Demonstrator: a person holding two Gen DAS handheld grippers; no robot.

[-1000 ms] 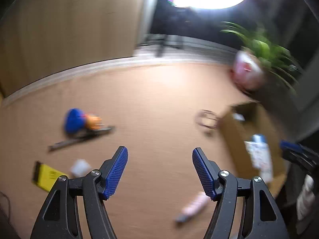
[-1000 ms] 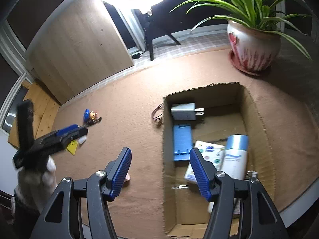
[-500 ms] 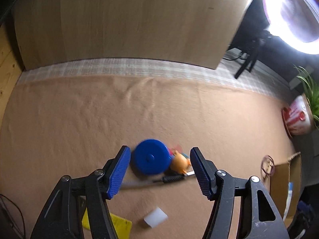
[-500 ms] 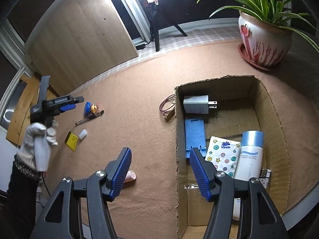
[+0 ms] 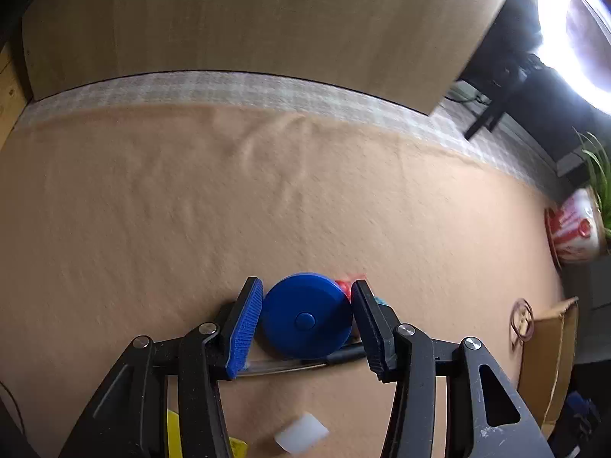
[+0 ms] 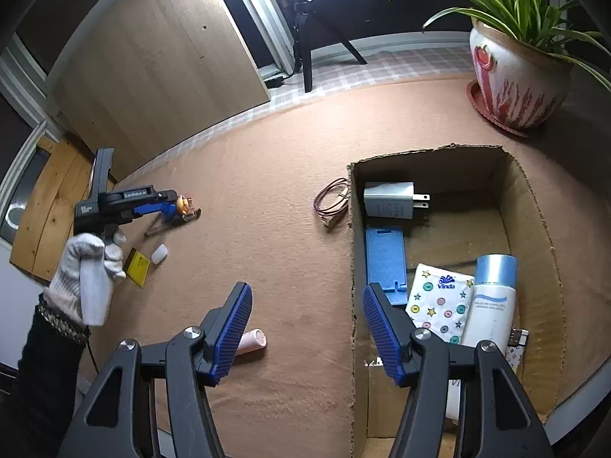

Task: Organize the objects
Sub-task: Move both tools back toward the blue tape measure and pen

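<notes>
A round blue disc (image 5: 305, 316) lies on the tan carpet beside a small orange and red toy (image 5: 343, 287), partly over a dark pen (image 5: 298, 364). My left gripper (image 5: 305, 284) straddles the disc. Its jaws are closing and both blue pads touch the disc's sides. In the right wrist view the left gripper (image 6: 170, 202) is held low over that spot by a gloved hand (image 6: 89, 263). My right gripper (image 6: 305, 288) hovers open and empty beside the cardboard box (image 6: 534, 229), with a pink tube (image 6: 252, 341) on the carpet under its left finger.
The box holds a white charger (image 6: 389, 202), a blue stand (image 6: 383, 257), a tissue pack (image 6: 439, 297) and a white bottle (image 6: 490, 301). A coiled cable (image 6: 330, 204) lies by its left wall. A white block (image 5: 301, 433) and yellow card (image 6: 138, 267) sit nearby. A potted plant (image 6: 515, 80) stands behind.
The left gripper swung left across the carpet and came down over the blue disc, and its jaws narrowed around it. The right gripper stayed almost still beside the box.
</notes>
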